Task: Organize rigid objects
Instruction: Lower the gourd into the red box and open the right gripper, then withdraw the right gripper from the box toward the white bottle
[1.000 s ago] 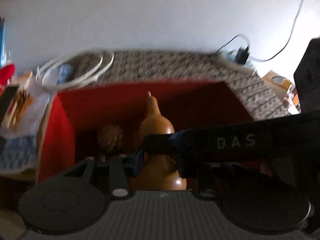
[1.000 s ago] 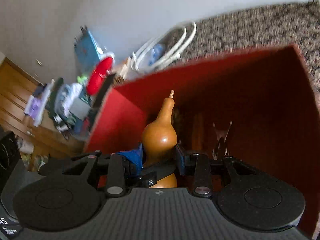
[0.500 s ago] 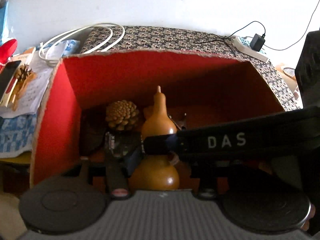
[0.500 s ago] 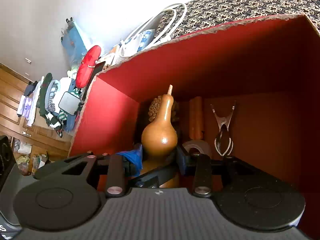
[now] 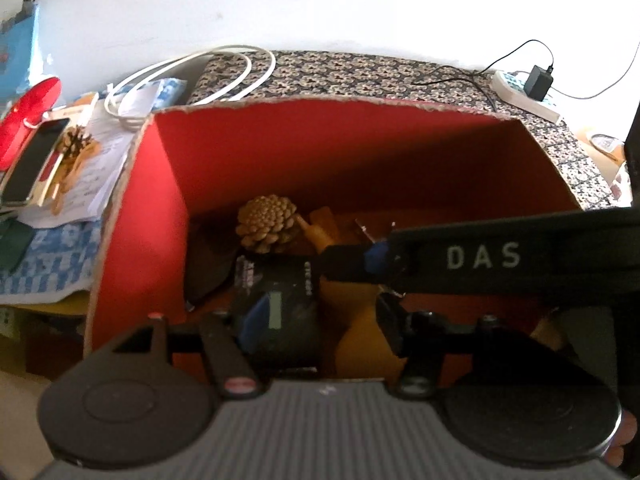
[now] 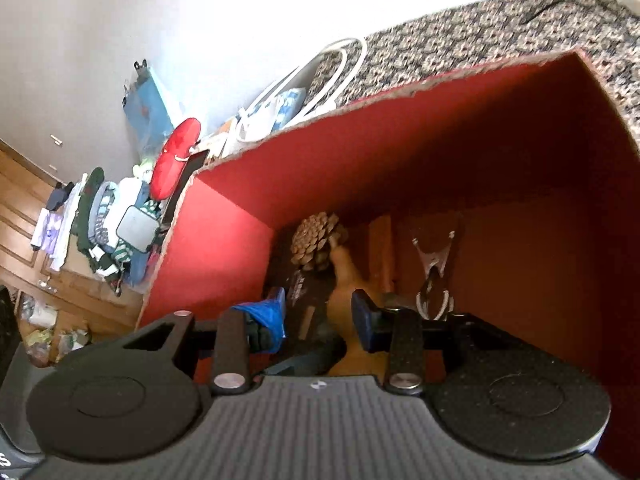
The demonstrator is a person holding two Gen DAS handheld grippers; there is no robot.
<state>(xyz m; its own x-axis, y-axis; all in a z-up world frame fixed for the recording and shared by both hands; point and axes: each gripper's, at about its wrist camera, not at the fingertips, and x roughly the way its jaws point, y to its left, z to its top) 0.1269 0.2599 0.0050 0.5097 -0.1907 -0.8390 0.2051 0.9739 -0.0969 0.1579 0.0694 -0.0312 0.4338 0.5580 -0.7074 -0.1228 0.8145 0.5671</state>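
Observation:
A brown gourd point(image 6: 345, 292) lies tilted on the floor of the red box point(image 6: 400, 152), its neck toward a pinecone point(image 6: 316, 240). My right gripper point(image 6: 318, 320) is open. The gourd's body rests by its right finger, and the pads do not press on it. In the left wrist view the gourd point(image 5: 360, 340) shows orange and blurred between the fingers of my left gripper point(image 5: 322, 324). Those jaws are opening and stand clear of it. A black housing marked DAS point(image 5: 480, 258), part of the right gripper, crosses that view over the box point(image 5: 320, 148).
Also in the box are a black carton point(image 5: 280, 296), a metal clip point(image 6: 434, 276) and a wooden stick point(image 6: 380, 248). Behind it lie a patterned cloth point(image 5: 360, 76), a white cable coil point(image 5: 192, 76) and a power strip point(image 5: 528, 92). A phone point(image 5: 28, 164) and papers lie left.
The gourd stood upright with both grippers shut on it; both have let go and it now lies tilted in the box. The left jaws widened.

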